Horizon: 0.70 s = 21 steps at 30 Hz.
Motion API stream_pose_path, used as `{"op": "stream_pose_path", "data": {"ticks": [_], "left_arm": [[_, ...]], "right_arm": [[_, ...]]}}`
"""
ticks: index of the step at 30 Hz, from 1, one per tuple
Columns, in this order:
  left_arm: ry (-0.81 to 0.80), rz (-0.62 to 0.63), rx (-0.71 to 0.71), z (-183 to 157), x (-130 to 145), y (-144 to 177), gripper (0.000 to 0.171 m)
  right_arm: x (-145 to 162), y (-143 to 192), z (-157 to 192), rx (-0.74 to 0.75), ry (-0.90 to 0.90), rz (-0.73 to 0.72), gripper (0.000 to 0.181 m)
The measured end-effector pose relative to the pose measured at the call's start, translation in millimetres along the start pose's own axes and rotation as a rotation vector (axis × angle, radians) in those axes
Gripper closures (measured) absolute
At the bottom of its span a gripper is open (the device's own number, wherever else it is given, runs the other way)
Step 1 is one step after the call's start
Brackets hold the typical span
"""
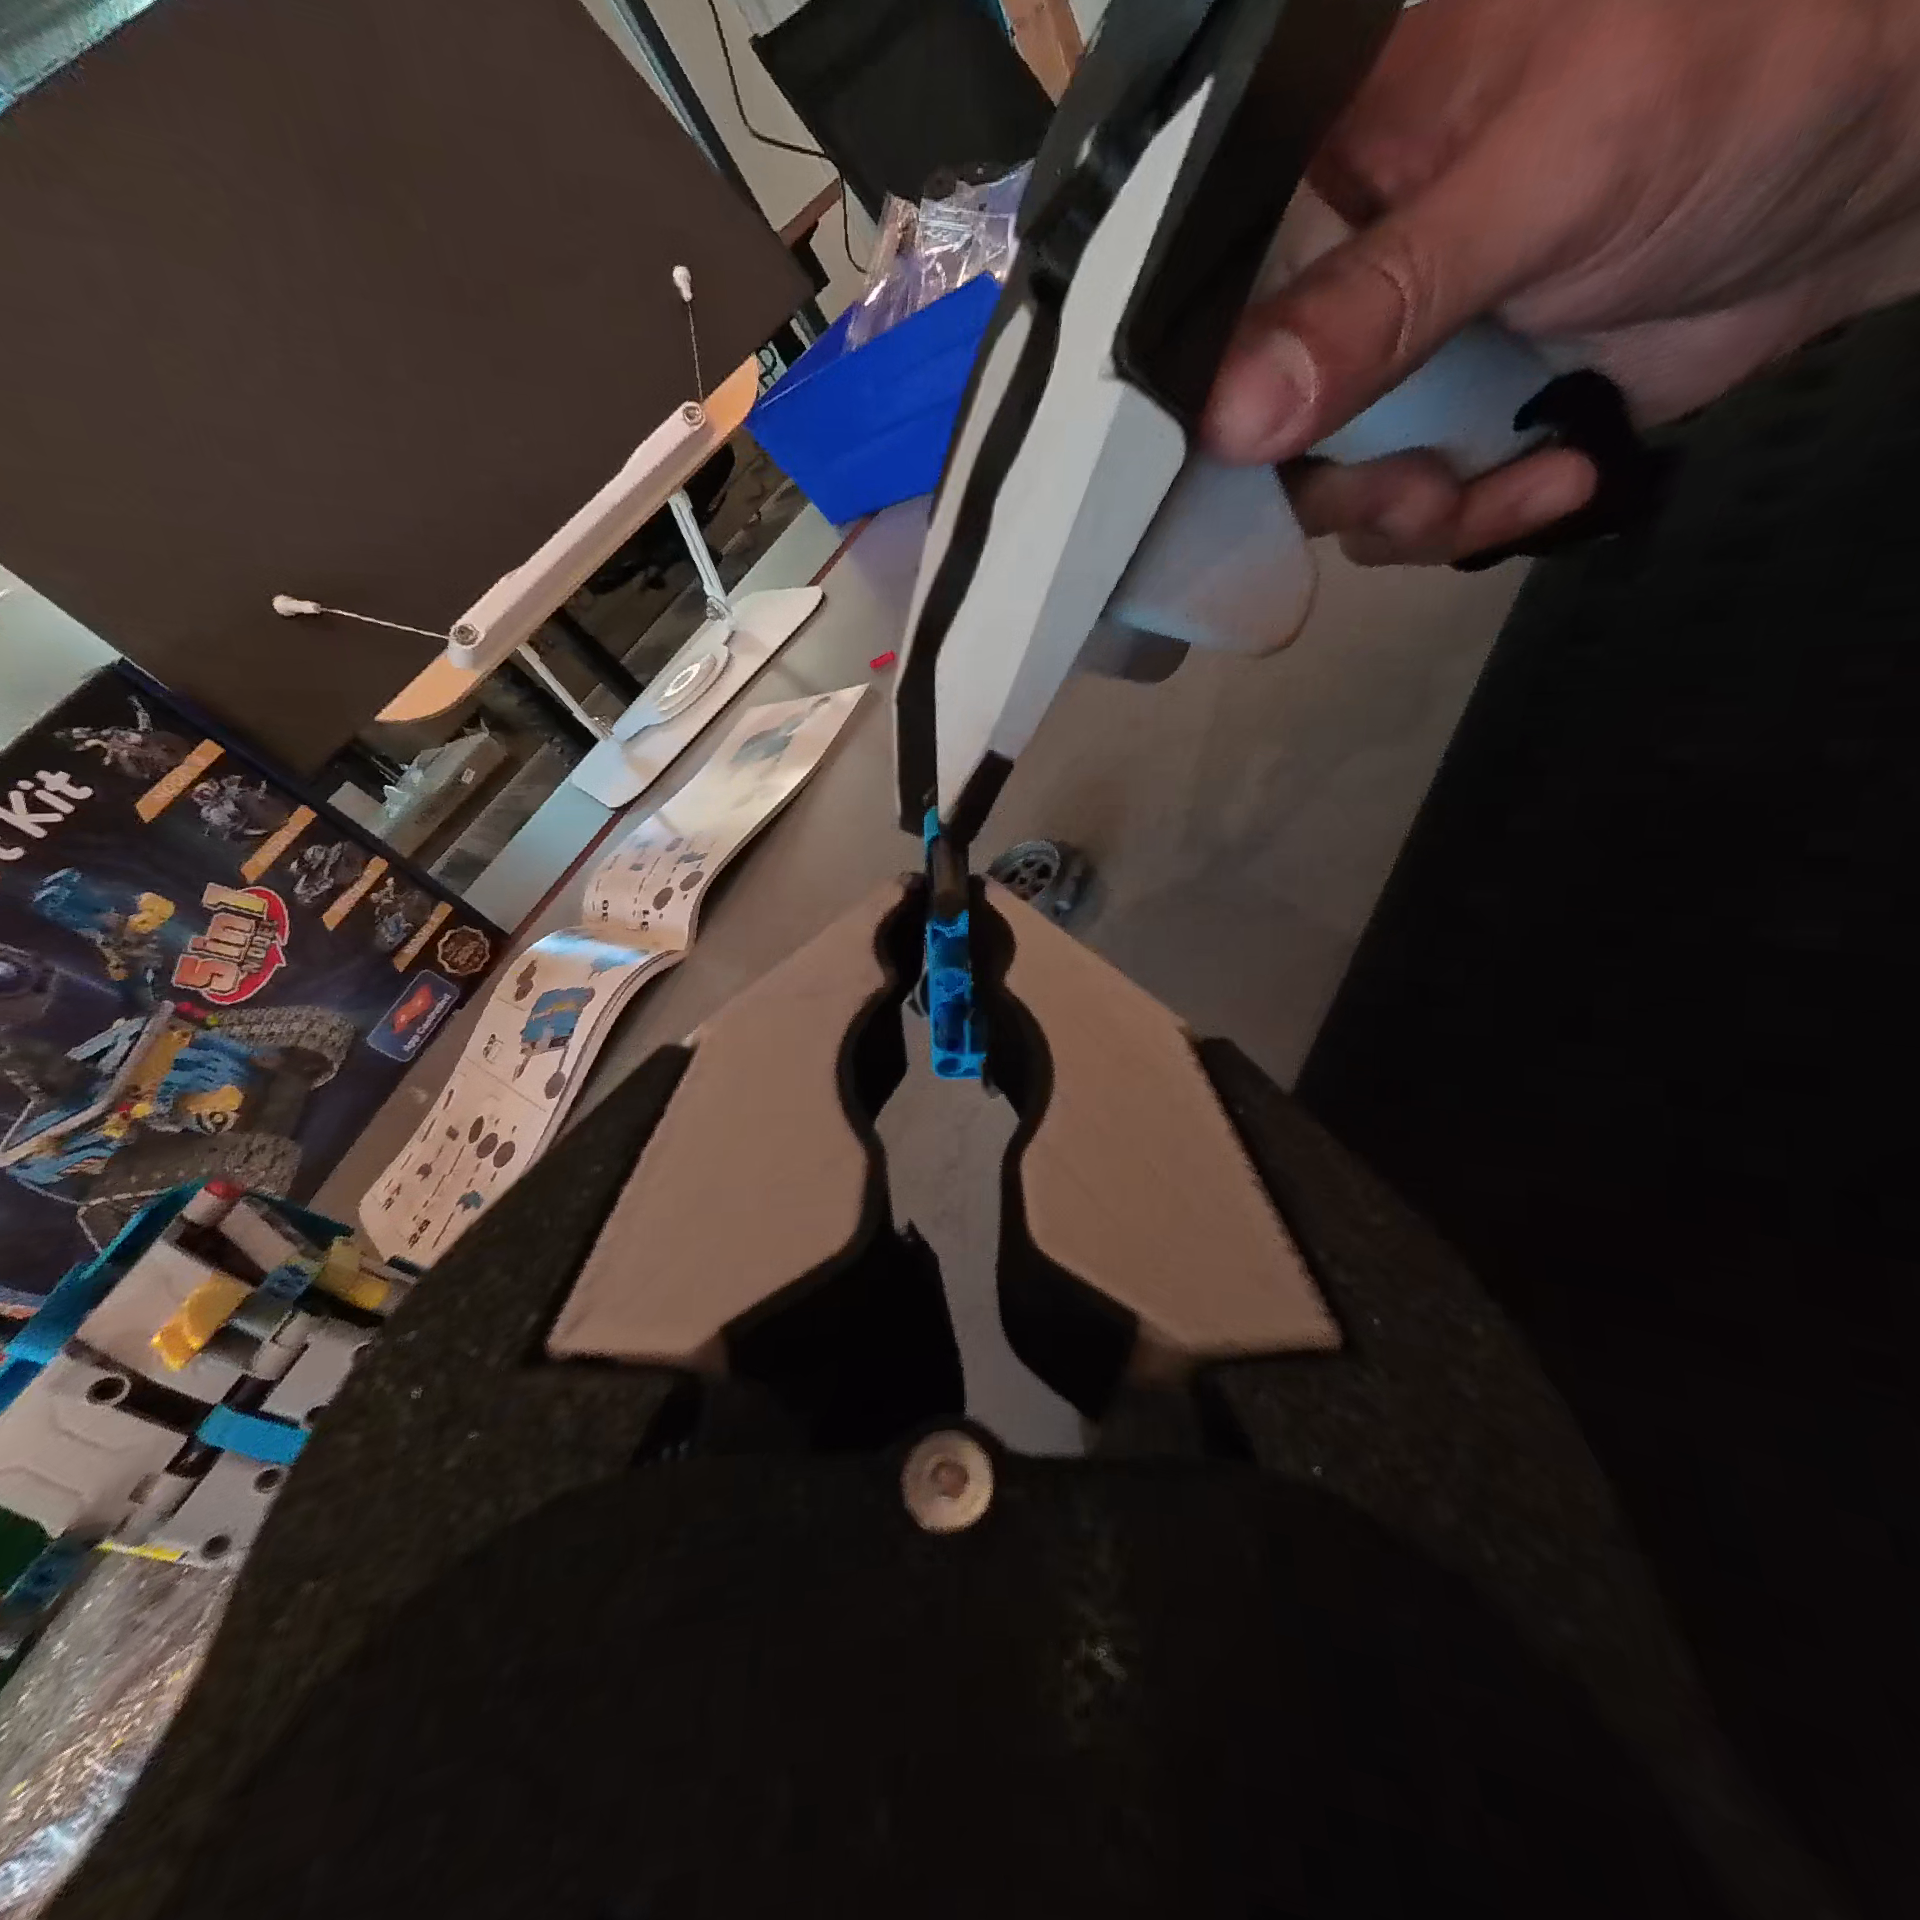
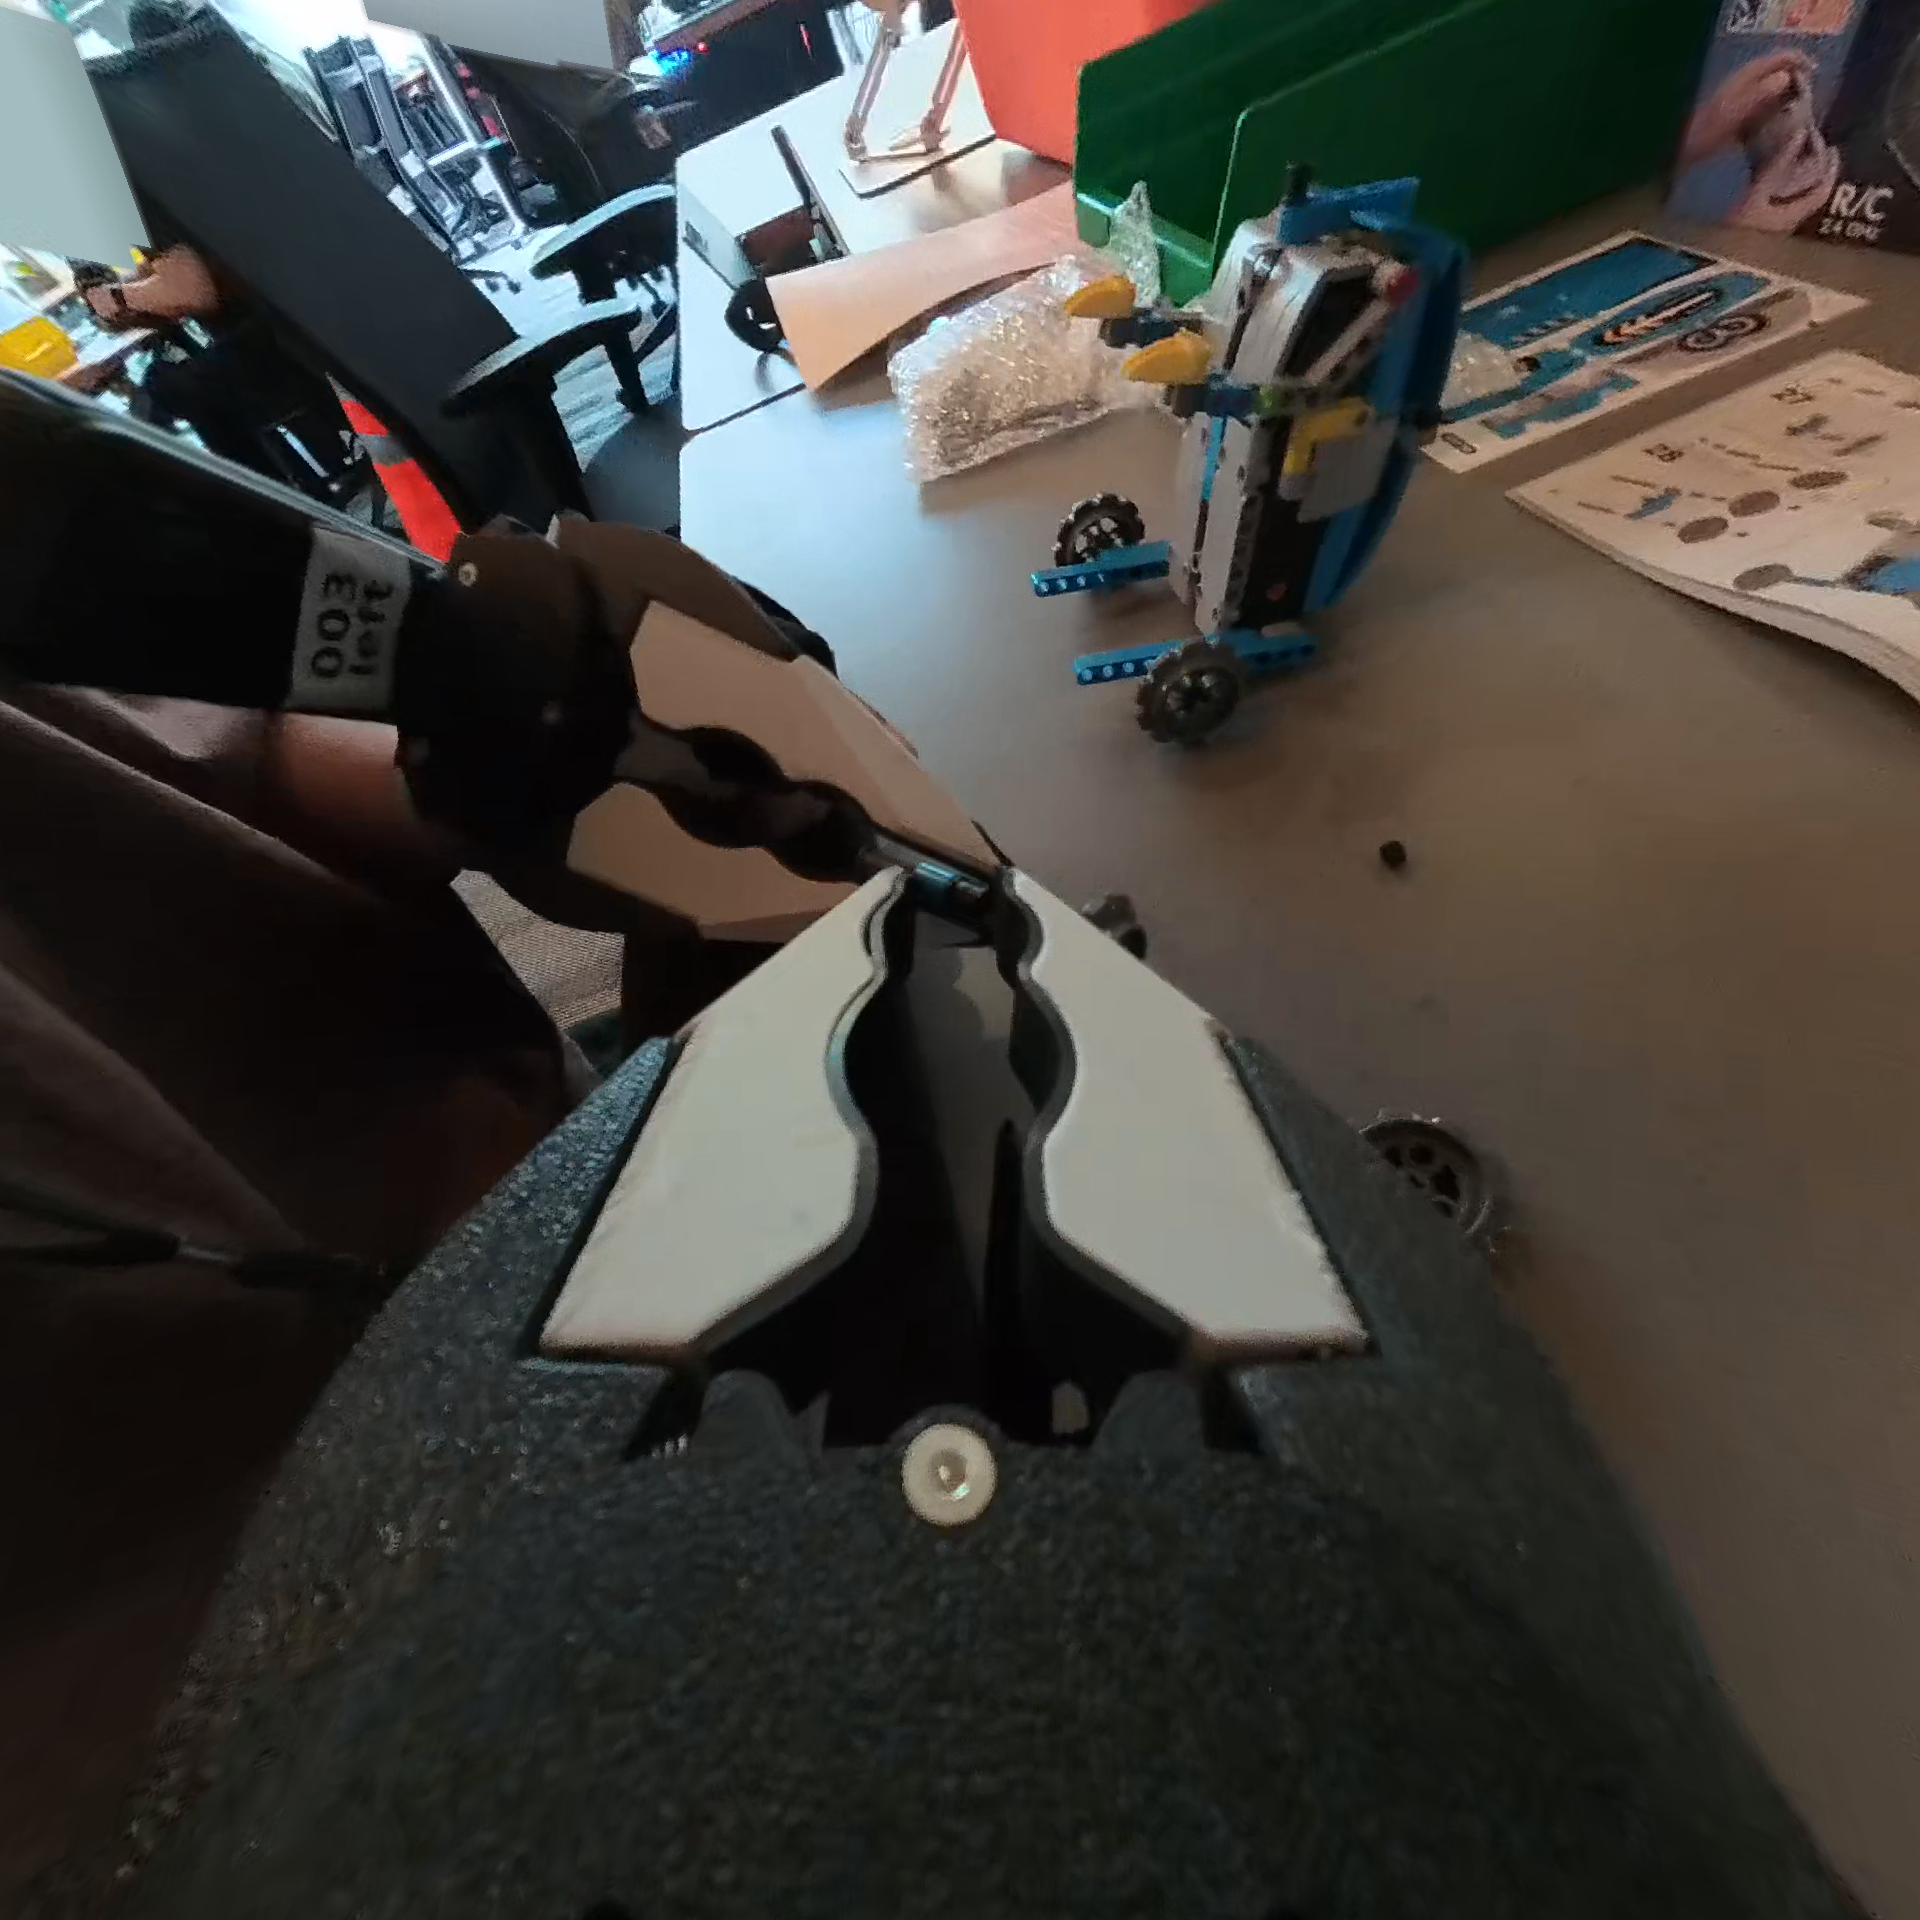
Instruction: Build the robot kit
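Observation:
My left gripper (image 1: 943, 894) is shut on a small blue beam (image 1: 951, 987), held upright between its tips above the grey table (image 1: 1247, 831). My right gripper (image 1: 951, 810), held by a hand (image 1: 1558, 260), comes down from above and pinches the top end of the same piece, where a black pin (image 1: 945, 868) sits. In the right wrist view my right gripper (image 2: 951, 896) is closed on the blue and black piece (image 2: 940, 888). The left gripper (image 2: 935, 868) meets it tip to tip from the left.
A grey toothed wheel (image 1: 1039, 873) (image 2: 1439, 1174) lies on the table just beyond the tips, another wheel (image 2: 1117, 920) close by. A blue and white model vehicle (image 2: 1299, 436), open booklet (image 1: 623, 935), kit box (image 1: 208, 987), blue bin (image 1: 883, 405), green bin (image 2: 1351, 125) and parts bag (image 2: 987, 384) stand around. Left and right tips are no more than a few centimetres apart. Between my left fingertips and the grey toothed wheel (image 2: 1439, 1174) there is roughly 11 cm.

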<state>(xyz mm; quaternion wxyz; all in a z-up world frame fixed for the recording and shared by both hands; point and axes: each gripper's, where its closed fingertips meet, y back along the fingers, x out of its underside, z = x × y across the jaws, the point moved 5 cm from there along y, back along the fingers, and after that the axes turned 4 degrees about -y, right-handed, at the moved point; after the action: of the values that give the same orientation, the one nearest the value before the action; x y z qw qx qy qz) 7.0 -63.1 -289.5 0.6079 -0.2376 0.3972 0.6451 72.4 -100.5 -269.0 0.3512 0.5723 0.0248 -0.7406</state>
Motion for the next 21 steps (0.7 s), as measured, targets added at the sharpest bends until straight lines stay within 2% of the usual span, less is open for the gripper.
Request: {"op": "stream_pose_path", "data": {"ticks": [6, 9, 12, 15, 18, 21], "left_arm": [[-0.059, 0.02, -0.038, -1.2, 0.7, 0.0, 0.165], [-0.036, -0.022, -0.009, -2.4, -2.5, 2.7, 0.165], [0.118, -0.137, 0.13, -1.2, -10.2, 11.5, 0.165], [0.271, -0.225, 0.247, 7.4, -11.4, 19.3, 0.165], [0.366, -0.287, 0.313, 14.9, -11.1, 25.2, 0.165], [0.405, -0.312, 0.396, 13.7, -11.1, 27.9, 0.165]], "right_arm": [[2.1, -0.3, -3.2, -0.011, -0.024, -0.018, 0.165], [2.2, 2.5, -1.3, -0.048, -0.021, -0.02, 0.165], [2.3, 10.2, 4.2, -0.222, -0.093, -0.076, 0.17], [-1.2, 19.2, 6.8, -0.348, -0.11, -0.164, 0.16], [-2.8, 20.5, 9.8, -0.353, -0.021, -0.197, 0.161], [-6.0, 16.9, 15.2, -0.294, 0.115, -0.227, 0.161]]}}
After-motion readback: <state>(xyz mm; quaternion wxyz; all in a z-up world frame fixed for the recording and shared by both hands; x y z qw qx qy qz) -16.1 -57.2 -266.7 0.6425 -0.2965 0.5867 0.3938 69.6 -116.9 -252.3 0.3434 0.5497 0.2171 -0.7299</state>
